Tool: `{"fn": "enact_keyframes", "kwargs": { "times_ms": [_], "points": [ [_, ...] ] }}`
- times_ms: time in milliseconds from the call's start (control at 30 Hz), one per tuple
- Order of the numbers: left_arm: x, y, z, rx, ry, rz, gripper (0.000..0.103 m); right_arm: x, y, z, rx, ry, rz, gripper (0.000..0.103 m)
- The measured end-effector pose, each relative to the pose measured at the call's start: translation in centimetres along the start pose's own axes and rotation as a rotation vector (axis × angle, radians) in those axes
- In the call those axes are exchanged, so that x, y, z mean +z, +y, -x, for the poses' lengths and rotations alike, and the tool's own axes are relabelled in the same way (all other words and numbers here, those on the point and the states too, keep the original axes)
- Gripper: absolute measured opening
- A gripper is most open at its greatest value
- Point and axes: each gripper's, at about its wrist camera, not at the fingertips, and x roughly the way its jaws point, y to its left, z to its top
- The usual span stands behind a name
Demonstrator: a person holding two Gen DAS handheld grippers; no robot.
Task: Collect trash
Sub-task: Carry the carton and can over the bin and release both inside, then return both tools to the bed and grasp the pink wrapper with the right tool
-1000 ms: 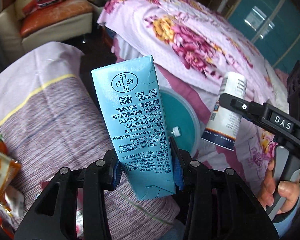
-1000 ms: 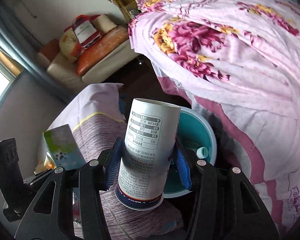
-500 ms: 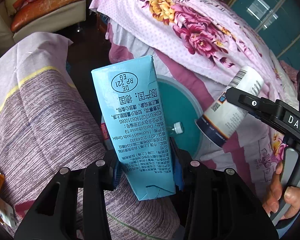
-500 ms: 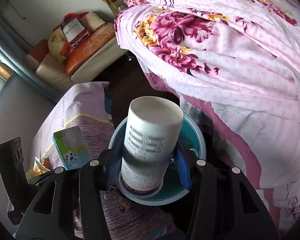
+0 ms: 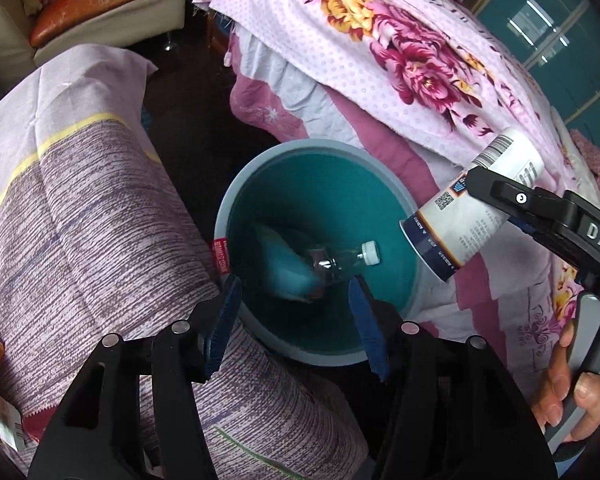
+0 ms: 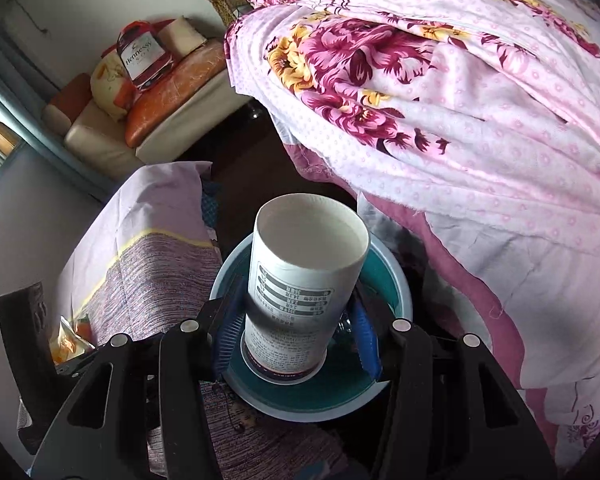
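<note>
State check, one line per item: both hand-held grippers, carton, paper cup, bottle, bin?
Left hand-held gripper: open, jaws just opened, nothing between the pads.
Blue carton: blurred, inside the bin.
Teal bin: open-topped.
Plastic bottle: capped, lying in bin.
Right hand-held gripper: shut on paper cup.
Paper cup: held over bin.

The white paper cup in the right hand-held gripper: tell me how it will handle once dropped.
The white paper cup looks empty, its mouth showing only bare white inside, so it is probably very light. Thin paper walls would likely dent under a harder squeeze from the right hand-held gripper. Being round and tapered, it may roll in a curve if it misses the teal bin.
</note>
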Motion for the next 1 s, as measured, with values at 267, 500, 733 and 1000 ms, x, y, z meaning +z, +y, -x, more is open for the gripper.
{"fn": "enact_keyframes", "kwargs": {
  "times_ms": [267,500,733,1000],
  "points": [
    [-1.0,1.1,1.5,-0.011,-0.011,0.033,0.078,0.7,0.8,-1.2,-0.015,0.016,0.011,0.048],
    [-1.4,1.5,3.7,-0.017,-0.067,0.049,0.089,1.1,1.6,-1.7,-0.009,0.026,0.008,0.069],
    [-2.2,1.7,5.4,-0.029,-0.094,0.051,0.091,0.5,1.7,-0.7,-0.027,0.039,-0.005,0.077],
    [-4.3,3.4,8.2,-0.029,-0.134,0.093,0.091,-0.8,2.9,1.2,-0.029,0.035,0.011,0.078]
  ]
}}
